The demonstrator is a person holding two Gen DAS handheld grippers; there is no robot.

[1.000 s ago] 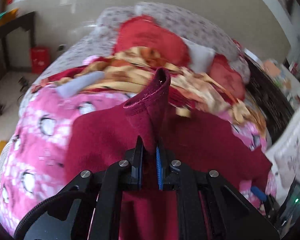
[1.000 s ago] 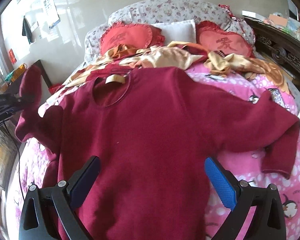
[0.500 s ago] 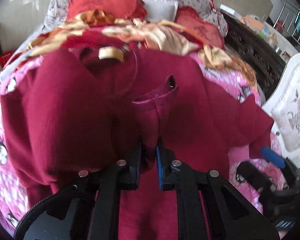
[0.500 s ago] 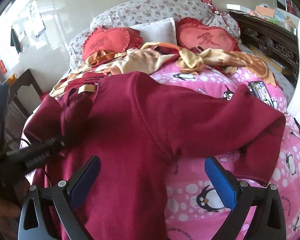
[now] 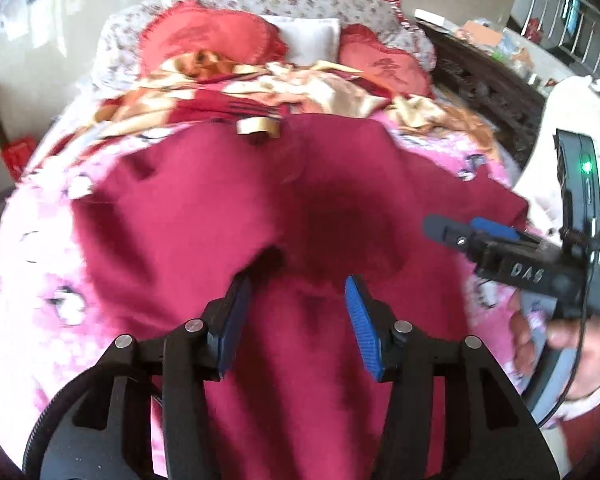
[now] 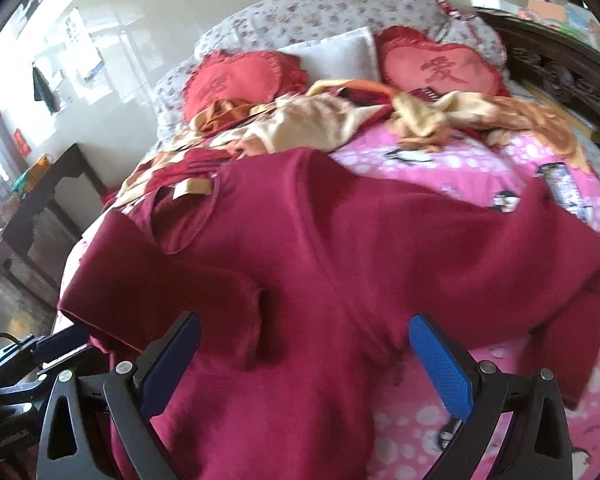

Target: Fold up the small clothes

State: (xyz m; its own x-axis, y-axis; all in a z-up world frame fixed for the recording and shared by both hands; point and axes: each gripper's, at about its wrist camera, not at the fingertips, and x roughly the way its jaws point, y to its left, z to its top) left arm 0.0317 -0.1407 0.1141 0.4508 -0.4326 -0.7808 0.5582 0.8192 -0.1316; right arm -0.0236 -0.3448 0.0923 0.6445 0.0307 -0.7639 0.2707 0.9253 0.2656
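Note:
A dark red long-sleeved top (image 5: 204,216) (image 6: 340,264) lies flat on the pink penguin-print bedcover (image 6: 460,160), neck toward the pillows. Its left sleeve (image 6: 172,292) is folded across the chest, the cuff near the middle. Its right sleeve (image 6: 560,280) is spread out to the right. My left gripper (image 5: 296,292) is open and empty just above the top, next to the folded cuff. My right gripper (image 6: 304,344) is open and empty over the top's lower part; it also shows in the left wrist view (image 5: 456,228) at the right.
Two red heart cushions (image 6: 440,68) and a white pillow (image 6: 340,56) lie at the head of the bed. A crumpled gold and red blanket (image 6: 320,120) lies behind the top. A phone (image 6: 560,188) lies on the cover at right. A dark table (image 6: 48,208) stands left.
My left gripper carried the left sleeve across the chest, opened and let it go. The sleeve now lies folded on the top. My right gripper stayed open.

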